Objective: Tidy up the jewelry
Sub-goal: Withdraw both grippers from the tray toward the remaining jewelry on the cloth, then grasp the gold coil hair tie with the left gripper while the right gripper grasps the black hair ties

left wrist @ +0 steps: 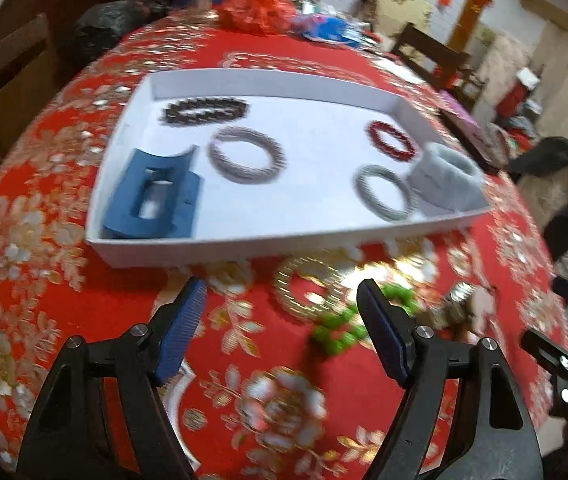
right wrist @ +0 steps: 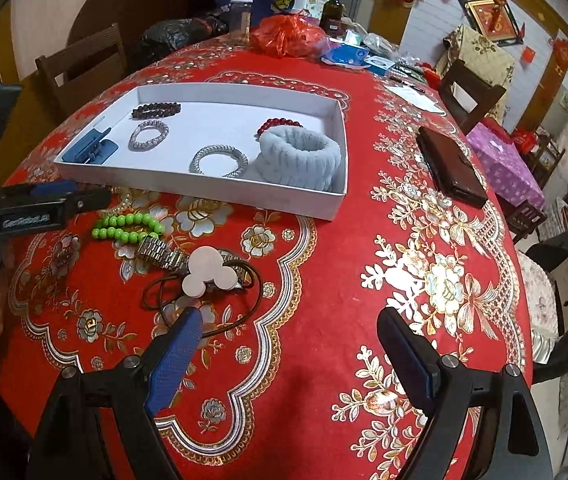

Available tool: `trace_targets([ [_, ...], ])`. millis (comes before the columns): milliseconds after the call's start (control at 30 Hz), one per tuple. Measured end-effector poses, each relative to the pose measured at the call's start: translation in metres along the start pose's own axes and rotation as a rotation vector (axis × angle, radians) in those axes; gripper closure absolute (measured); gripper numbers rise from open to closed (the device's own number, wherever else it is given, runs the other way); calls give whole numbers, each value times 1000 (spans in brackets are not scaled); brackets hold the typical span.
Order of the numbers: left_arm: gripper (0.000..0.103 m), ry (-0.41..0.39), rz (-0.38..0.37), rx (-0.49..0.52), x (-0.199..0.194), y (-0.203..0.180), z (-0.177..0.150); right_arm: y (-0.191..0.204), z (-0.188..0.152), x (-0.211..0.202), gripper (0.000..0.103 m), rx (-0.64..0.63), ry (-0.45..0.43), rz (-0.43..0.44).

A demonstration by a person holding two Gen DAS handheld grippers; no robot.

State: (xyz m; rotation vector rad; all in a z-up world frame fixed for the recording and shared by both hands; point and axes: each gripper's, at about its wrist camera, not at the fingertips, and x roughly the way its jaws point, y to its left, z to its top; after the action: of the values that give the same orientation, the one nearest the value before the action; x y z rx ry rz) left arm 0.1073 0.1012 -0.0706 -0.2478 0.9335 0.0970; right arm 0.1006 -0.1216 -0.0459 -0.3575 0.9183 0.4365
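A white tray (left wrist: 212,254) (right wrist: 204,190) on the red tablecloth holds a blue hair clip (left wrist: 152,196), a dark bead bracelet (left wrist: 204,110), two silver bracelets (left wrist: 248,155) (left wrist: 384,192), a red bead bracelet (left wrist: 392,140) and a grey scrunchie (left wrist: 444,180). In front of the tray lie a pearl bracelet (left wrist: 308,292), a green bead bracelet (right wrist: 128,226), a metal watch (right wrist: 164,256) and a white mouse-shaped hair tie (right wrist: 208,272). My left gripper (left wrist: 282,292) is open just above the pearl and green bracelets. My right gripper (right wrist: 288,324) is open and empty, right of the hair tie.
A dark wallet (right wrist: 450,168) lies right of the tray. A red plastic bag (right wrist: 288,34), a bottle (right wrist: 332,8), a jar (right wrist: 240,16) and papers crowd the far table edge. Wooden chairs (right wrist: 468,92) stand around the table.
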Motion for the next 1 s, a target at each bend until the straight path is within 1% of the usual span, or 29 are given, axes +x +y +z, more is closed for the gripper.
trace_targets([
  [100, 25, -2, 86, 14, 7, 2, 0, 2, 1, 1, 16, -5, 1, 1],
  [167, 25, -1, 113, 35, 11, 1, -1, 3, 1, 1, 16, -9, 0, 0],
  [233, 27, 0, 146, 78, 15, -4, -3, 3, 1, 1, 16, -10, 0, -6],
  [267, 31, 6, 149, 92, 15, -6, -3, 2, 1, 2, 16, -8, 0, -7],
  [300, 38, 17, 143, 100, 14, -7, -3, 1, 1, 2, 16, -4, 1, -6],
  [333, 43, 24, 138, 109, 12, -9, -4, -1, 0, 3, 16, 2, 4, -2],
  [367, 56, 30, 129, 125, 10, -12, -6, -3, 0, 5, 16, 10, 8, 5],
  [400, 74, 30, 116, 148, 8, -16, -8, -4, 0, 6, 16, 17, 10, 14],
  [433, 86, 33, 106, 162, 7, -19, -10, -5, 0, 6, 16, 21, 10, 22],
  [467, 95, 41, 92, 185, 5, -24, -12, -5, 0, 7, 16, 24, 7, 35],
  [500, 95, 42, 91, 198, 4, -27, -14, -5, 0, 7, 16, 24, -2, 55],
  [533, 95, 46, 69, 203, 4, -28, -15, -4, 1, 7, 16, 24, -11, 75],
  [600, 95, 54, 31, 185, 2, -26, -15, -1, 2, 7, 20, 20, -39, 126],
  [667, 95, 37, 13, 171, -3, -24, -12, 4, 4, 10, 32, 4, -49, 168],
  [733, 95, 16, 6, 155, -10, -22, -8, 9, 5, 14, 37, -12, -66, 222],
  [800, 95, -2, -3, 137, -17, -19, -3, 16, 7, 17, 40, -34, -82, 252],
  [833, 95, -7, -5, 131, -20, -18, -1, 19, 7, 19, 42, -46, -89, 256],
  [967, 96, 4, -14, 107, -23, -14, 0, 25, 9, 31, 42, -68, -79, 250],
  [1000, 95, 9, -15, 106, -22, -14, 0, 25, 9, 34, 42, -68, -74, 237],
])
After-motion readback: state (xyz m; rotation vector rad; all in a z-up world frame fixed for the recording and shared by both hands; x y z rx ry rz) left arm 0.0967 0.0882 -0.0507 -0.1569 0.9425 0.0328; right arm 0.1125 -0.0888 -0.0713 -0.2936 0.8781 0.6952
